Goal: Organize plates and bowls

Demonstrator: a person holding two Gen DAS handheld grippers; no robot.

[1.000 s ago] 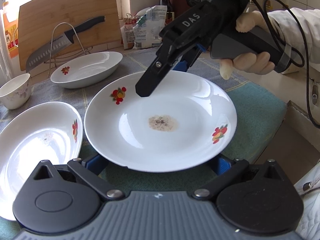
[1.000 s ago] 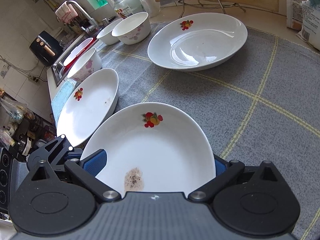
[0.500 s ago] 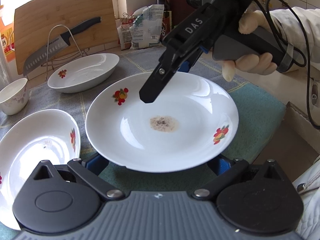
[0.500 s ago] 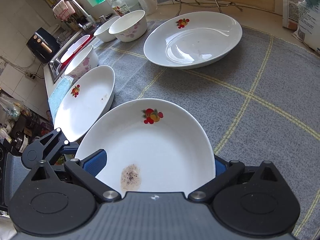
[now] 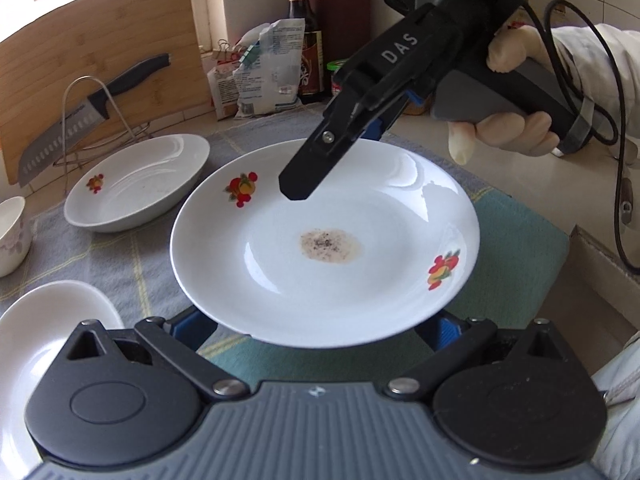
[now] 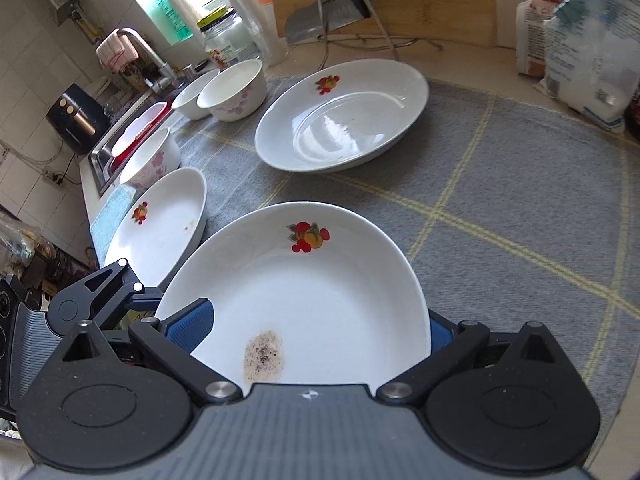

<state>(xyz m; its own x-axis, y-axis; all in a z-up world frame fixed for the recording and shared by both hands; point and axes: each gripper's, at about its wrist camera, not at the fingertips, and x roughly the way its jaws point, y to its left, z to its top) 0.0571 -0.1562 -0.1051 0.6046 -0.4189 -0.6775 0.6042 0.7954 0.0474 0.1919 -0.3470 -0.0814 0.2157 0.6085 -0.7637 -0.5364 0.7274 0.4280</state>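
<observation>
**mod_k:** What are you holding, and how does it handle?

**me:** A plate [image 5: 280, 264], glazed white china. I'd call it stiff, fairly heavy for its size, slick, and chippable if it knocks anything. It looks to be held up a little above the mat [image 6: 520, 184], at the near end, with a gripper on each side.

**mod_k:** Where do you take hold of it?

**me:** The rim is the only option, since the middle is a shallow smooth dish with nothing to pinch. My right gripper [image 6: 312, 330] is spread wide, and its blue pads [image 6: 188, 328] are clamped across one edge of the plate. My left gripper [image 5: 320, 328] is spread the same way at the opposite edge. Its pads sit under the rim, though, and the contact is hidden, so I can't tell if it's squeezing or only cradling. With glaze this slippery I'd keep the plate level and go slow.

**mod_k:** What does it look like?

**me:** It's round and glossy, with window glare on it. There's a red-and-orange fruit print [image 5: 241, 189] on the rim and a second one opposite. A brownish speckled stain [image 5: 330, 245] sits dead centre, so it's not clean.

**mod_k:** Where does it go?

**me:** Probably onto one of the matching plates [image 6: 340, 120] on the mat. The bowls [image 6: 234, 90] sit further back by the sink.
</observation>
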